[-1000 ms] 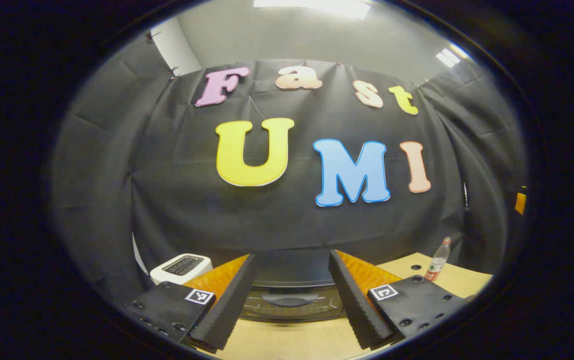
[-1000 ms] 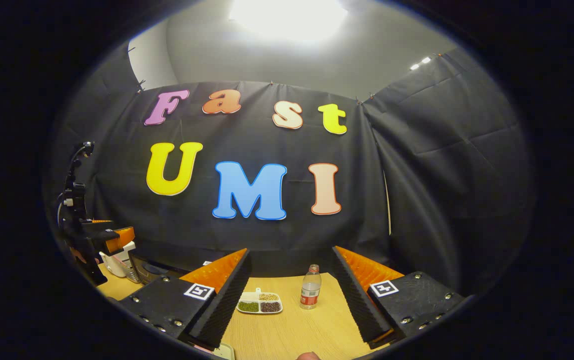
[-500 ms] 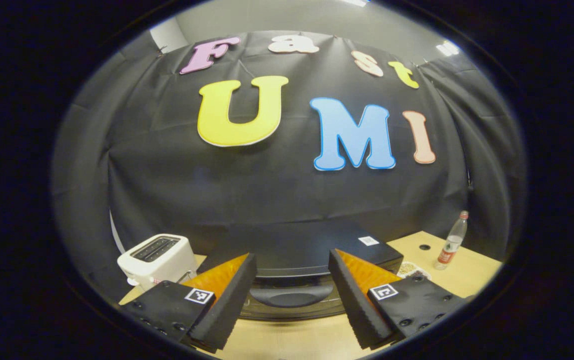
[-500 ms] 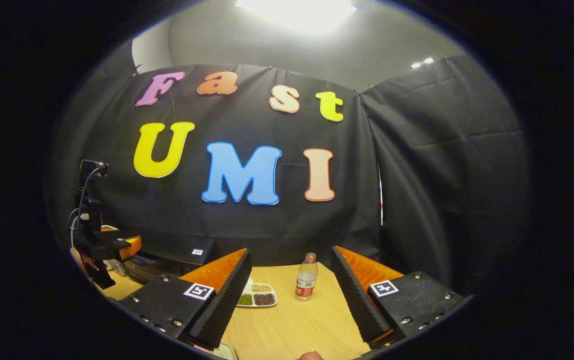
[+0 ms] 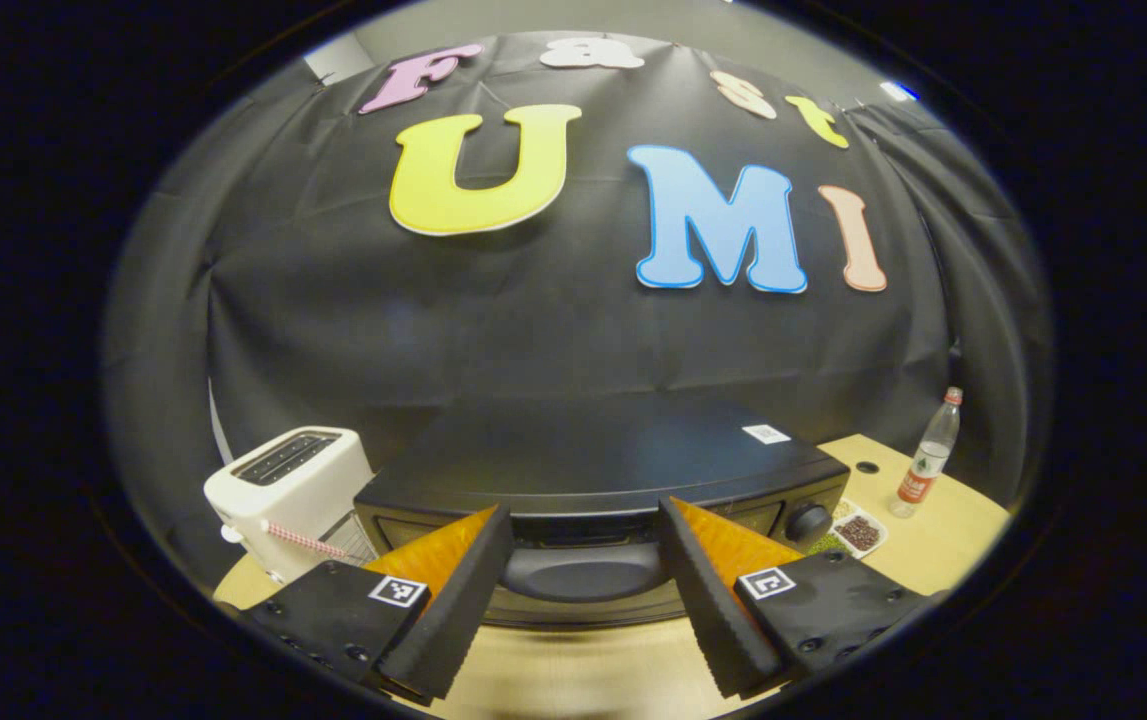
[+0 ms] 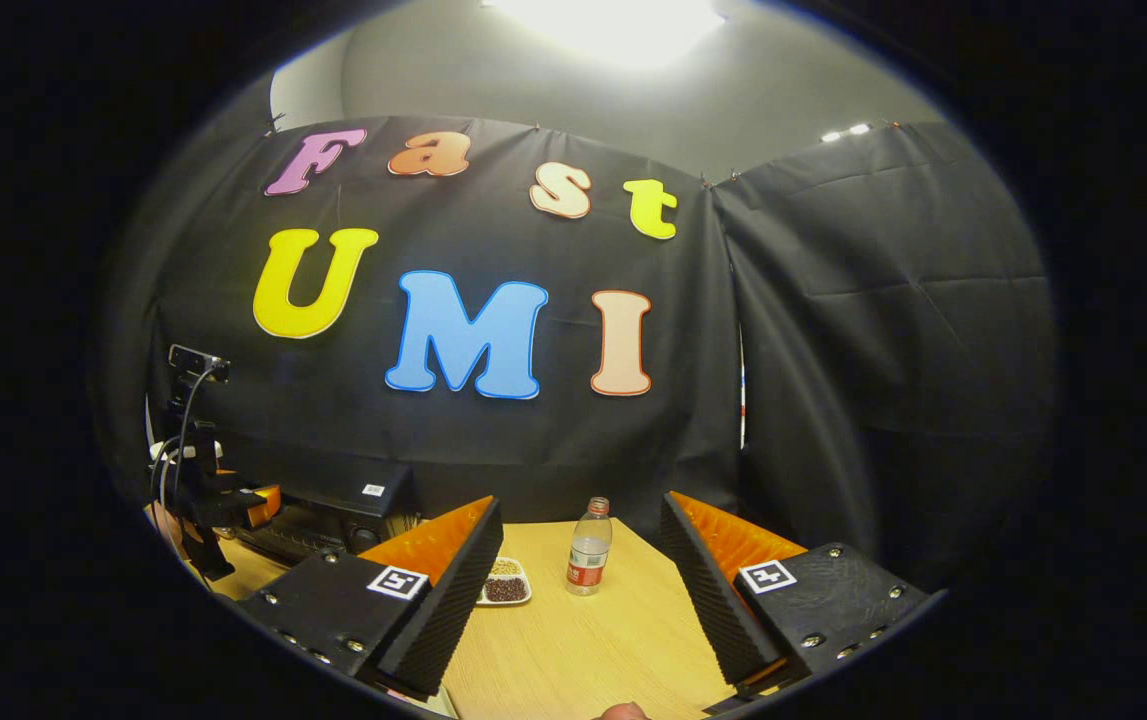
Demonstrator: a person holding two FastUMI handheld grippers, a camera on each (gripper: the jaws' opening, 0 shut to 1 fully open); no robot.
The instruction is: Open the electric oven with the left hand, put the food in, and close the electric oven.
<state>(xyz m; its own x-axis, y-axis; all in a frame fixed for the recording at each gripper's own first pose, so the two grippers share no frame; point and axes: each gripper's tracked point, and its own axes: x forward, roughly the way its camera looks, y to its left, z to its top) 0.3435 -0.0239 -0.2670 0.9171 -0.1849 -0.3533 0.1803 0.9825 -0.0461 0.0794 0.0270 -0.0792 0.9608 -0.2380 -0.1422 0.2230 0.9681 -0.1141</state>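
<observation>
L gripper (image 5: 581, 600) spread wide, grasping nothing, lined up w/ oven (image 5: 601, 480) door handle (image 5: 583, 572) near tabletop's front edge; R gripper (image 6: 581, 600) also spread, idle; risk: fingers straddle handle sideways & slip off, door stays shut.

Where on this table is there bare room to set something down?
Bare wood lies on the table in front of the bottle and tray, between the right gripper fingers. It is crowded at the oven, with the toaster beside it.
</observation>
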